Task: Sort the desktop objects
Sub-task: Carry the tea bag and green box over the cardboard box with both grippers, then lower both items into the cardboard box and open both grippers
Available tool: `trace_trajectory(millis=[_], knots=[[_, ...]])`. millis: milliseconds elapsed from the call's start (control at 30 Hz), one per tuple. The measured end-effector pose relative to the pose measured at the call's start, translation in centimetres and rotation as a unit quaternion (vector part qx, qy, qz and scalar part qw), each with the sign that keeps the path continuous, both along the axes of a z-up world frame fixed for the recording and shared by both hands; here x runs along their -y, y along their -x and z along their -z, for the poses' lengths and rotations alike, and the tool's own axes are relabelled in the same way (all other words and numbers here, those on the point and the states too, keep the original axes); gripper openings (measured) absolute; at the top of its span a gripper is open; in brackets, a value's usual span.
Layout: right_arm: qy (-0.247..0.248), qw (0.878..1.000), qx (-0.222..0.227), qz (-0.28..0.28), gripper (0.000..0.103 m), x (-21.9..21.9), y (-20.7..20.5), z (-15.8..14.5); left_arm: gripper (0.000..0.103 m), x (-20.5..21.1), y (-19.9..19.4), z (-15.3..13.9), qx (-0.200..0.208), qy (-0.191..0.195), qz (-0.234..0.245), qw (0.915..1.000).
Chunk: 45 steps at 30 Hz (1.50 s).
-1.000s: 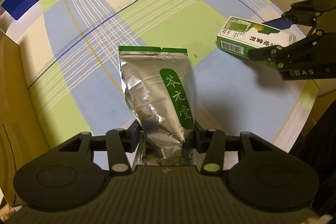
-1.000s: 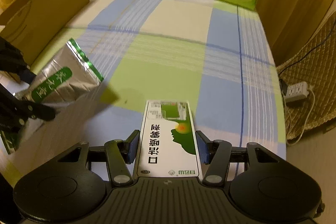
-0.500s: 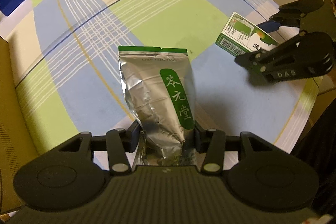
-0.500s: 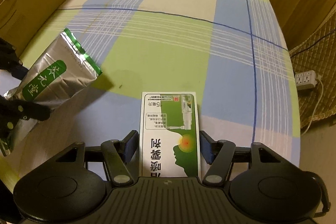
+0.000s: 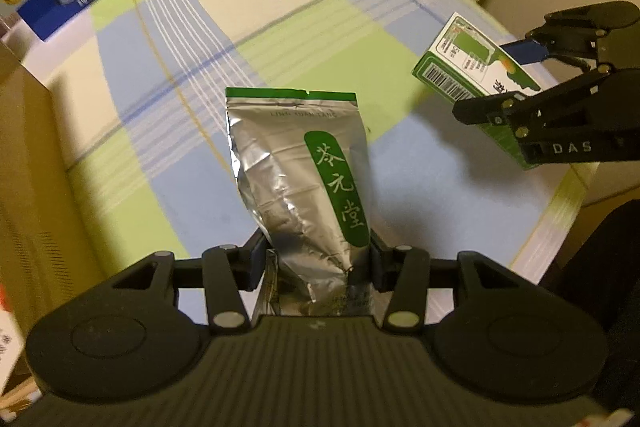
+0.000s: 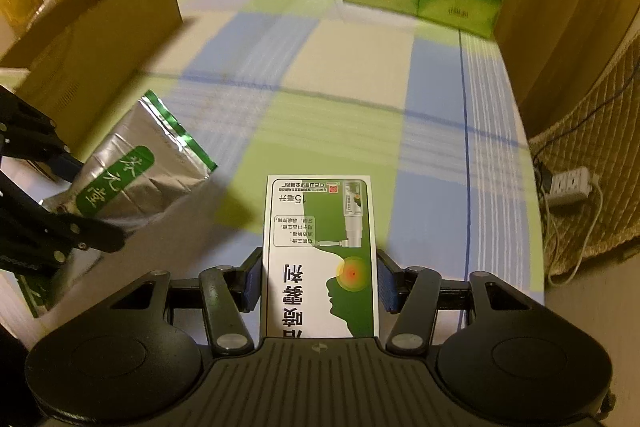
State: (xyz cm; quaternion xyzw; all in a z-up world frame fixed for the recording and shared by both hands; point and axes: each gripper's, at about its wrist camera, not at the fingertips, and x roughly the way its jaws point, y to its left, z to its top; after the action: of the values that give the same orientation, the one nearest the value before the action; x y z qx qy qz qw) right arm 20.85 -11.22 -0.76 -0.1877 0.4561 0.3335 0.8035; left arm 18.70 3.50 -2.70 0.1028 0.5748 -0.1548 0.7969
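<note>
**Operator:** Lift on both sides. My left tool (image 5: 316,259) is clamped partway closed on the bottom end of the silver tea pouch (image 5: 304,179), and the pouch now hangs clear above the checked counter (image 5: 168,39), where a second ago it sat lower and closer to the cloth.

**Observer:** And the right?

**Operator:** My right tool (image 6: 318,285) is closed to about the width of the green-and-white spray box (image 6: 320,247), pads pressing on both long sides. The box has come up too; more of the far counter shows beyond it than before.

**Observer:** So both things are picked?

**Operator:** I judge so. Neither grip has slipped: the pouch and box sit between the pads just as they did earlier. Next comes carrying each to its place, probably the open cardboard box (image 6: 100,39) along the left edge.

**Observer:** Any risk?

**Operator:** The pouch is soft and held only by its bottom end, so it could sag or swing.
</note>
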Motion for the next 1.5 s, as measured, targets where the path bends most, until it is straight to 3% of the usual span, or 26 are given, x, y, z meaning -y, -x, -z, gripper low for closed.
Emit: trace_trajectory(millis=[433, 833, 1033, 1500], knots=[[-0.05, 0.997, 0.038, -0.036, 0.052, -4.7, 3.1, -7.8, 0.044, -4.8, 2.3, -8.9, 0.057, -0.011, -0.042, 0.9974], [-0.079, 0.99, 0.043, -0.104, 0.052, -13.4, 7.1, -10.6, 0.044, -14.4, 6.4, -14.4, 0.094, -0.036, -0.12, 0.9877], [-0.09, 0.987, 0.034, -0.13, 0.052, -17.8, 8.7, -10.9, 0.044, -18.7, 7.6, -15.5, 0.101, -0.039, -0.149, 0.9828], [-0.099, 0.981, 0.024, -0.164, 0.052, -26.0, 9.8, -10.9, 0.044, -25.4, 7.1, -14.0, 0.093, -0.034, -0.186, 0.9775]])
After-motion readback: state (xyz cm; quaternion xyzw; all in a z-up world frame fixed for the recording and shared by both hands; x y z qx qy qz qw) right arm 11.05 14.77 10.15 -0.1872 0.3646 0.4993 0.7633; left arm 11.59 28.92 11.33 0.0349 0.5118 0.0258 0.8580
